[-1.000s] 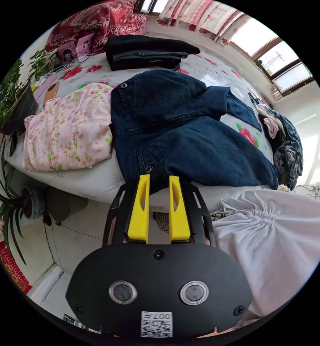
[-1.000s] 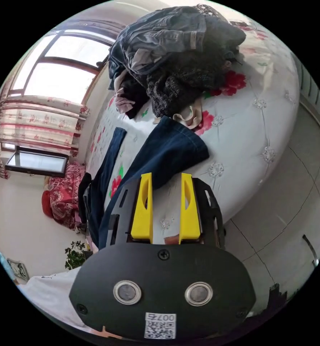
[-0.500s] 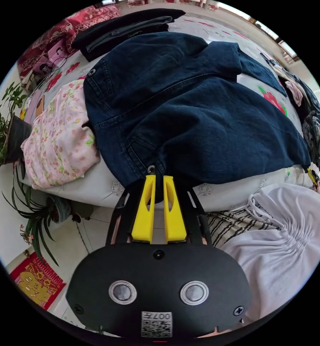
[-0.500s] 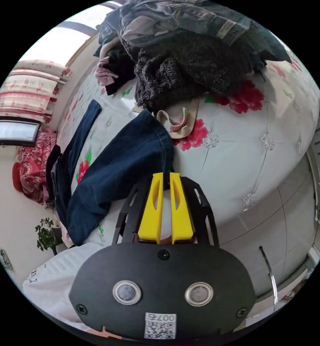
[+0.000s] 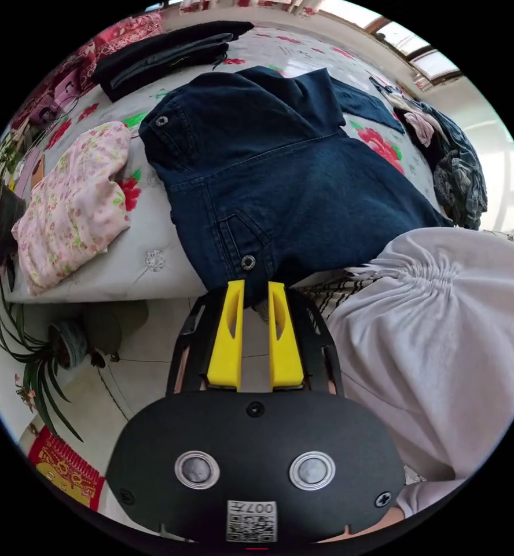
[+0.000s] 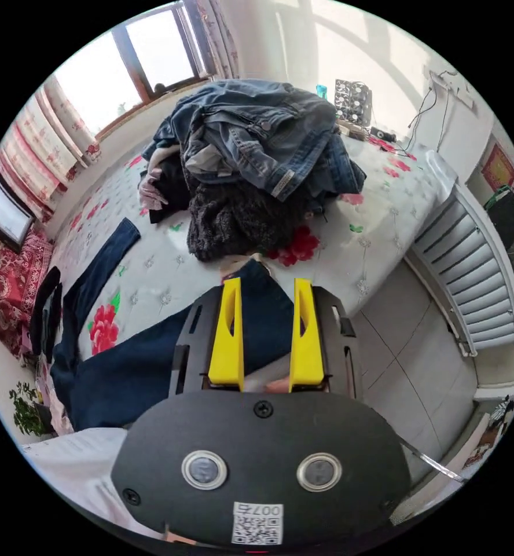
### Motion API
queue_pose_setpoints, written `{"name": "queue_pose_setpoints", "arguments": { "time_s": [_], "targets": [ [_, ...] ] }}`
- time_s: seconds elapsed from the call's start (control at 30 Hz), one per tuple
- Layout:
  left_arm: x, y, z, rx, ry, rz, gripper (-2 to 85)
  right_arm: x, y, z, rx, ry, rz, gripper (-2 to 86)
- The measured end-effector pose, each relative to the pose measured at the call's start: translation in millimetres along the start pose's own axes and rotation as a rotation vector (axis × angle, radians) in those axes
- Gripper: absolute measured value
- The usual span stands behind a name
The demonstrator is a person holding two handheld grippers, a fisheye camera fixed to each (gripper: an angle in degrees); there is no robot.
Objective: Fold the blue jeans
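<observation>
The dark blue jeans (image 5: 292,179) lie spread on a white flowered bed (image 5: 153,272), waistband toward me, with a metal button (image 5: 247,262) near the bed's edge. My left gripper (image 5: 256,285) stands open just below that button, its jaws either side of the hanging waist corner. In the right gripper view, one jeans leg (image 6: 129,370) runs along the bed, and its hem end lies between the wide-apart jaws of my open right gripper (image 6: 267,282). The other leg (image 6: 95,272) stretches away toward the headboard side.
A pink floral garment (image 5: 72,202) lies beside the waist and folded black clothes (image 5: 164,49) behind it. A heap of denim and knitwear (image 6: 251,156) sits past the hem. The person's white top (image 5: 442,336) is close on the right. Potted plants (image 5: 43,359) and a radiator (image 6: 471,278) stand on the floor.
Half a second ago both grippers were nearly shut at the waist and the hem; now both are open. The jeans sit farther from the pink garment and the heap.
</observation>
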State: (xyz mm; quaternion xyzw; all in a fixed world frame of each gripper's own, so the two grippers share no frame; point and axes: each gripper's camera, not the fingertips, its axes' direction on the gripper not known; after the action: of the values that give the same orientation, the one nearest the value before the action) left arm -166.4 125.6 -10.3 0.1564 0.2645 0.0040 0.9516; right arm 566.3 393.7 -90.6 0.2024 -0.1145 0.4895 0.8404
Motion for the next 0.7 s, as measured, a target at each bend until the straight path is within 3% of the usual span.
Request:
{"name": "queue_pose_setpoints", "arguments": {
  "time_s": [0.13,0.3,0.5,0.7],
  "targets": [
    [-52,-11,-51,0.1,-0.176,-0.15,6.5,-84,-23,24,-0.014,-0.29,-0.154,10.5],
    [-101,-64,-79,0.326,-0.05,-0.346,8.8,-238,-67,103,-0.201,-0.578,-0.319,11.4],
    [-110,-184,-60,0.343,-0.019,-0.313,9.3,-402,-114,191,-0.417,-0.61,-0.417,12.6],
    [-125,-294,-26,0.267,-0.115,-0.236,8.8,-505,-168,257,-0.452,-0.433,-0.484,13.5]
  ]
}}
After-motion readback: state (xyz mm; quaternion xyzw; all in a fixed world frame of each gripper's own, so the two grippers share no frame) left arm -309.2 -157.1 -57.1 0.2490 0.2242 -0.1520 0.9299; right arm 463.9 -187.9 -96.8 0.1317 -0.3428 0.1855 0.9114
